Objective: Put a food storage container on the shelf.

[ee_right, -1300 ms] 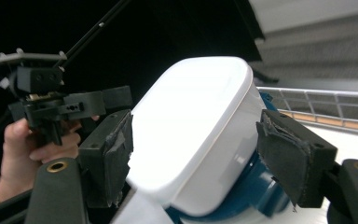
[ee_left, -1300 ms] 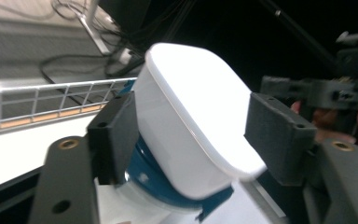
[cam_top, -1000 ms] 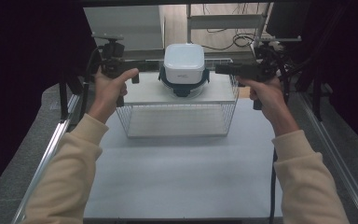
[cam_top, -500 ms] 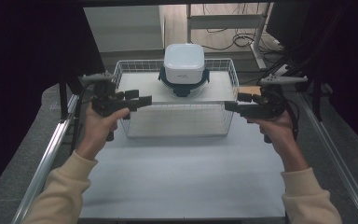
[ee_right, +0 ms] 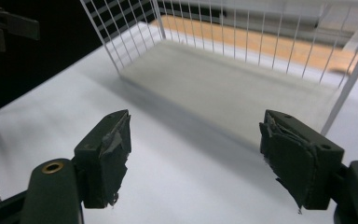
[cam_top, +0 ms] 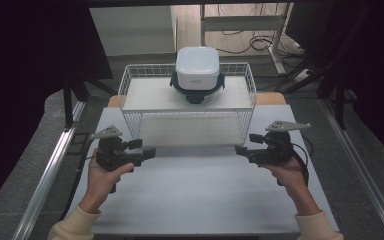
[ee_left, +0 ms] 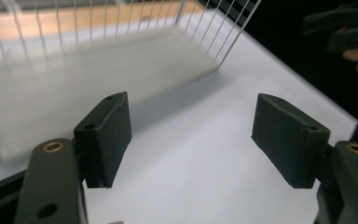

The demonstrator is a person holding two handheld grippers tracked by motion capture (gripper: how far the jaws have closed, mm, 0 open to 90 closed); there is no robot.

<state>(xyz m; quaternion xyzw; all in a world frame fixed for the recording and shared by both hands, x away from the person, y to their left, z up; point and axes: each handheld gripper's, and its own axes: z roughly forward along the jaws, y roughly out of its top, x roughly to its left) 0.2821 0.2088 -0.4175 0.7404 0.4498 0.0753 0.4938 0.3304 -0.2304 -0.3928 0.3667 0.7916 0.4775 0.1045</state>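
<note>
White counter [cam_top: 195,195], basket [cam_top: 187,107] at 12 o'clock holding a lidded box [cam_top: 197,70].
Left gripper [cam_top: 147,152] and right gripper [cam_top: 241,151], jaws apart and empty, flank the basket's near corners, seemingly poised to grasp it.

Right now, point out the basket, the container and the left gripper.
basket [cam_top: 130,85], high view, on the left rim wire.
container [cam_top: 197,65], high view, on the middle of its white lid.
left gripper [cam_top: 149,154], high view, at the tips of its open jaws.

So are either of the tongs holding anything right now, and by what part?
Nothing is held. The left tongs and right tongs are both open and empty, in front of the wire basket.
</note>
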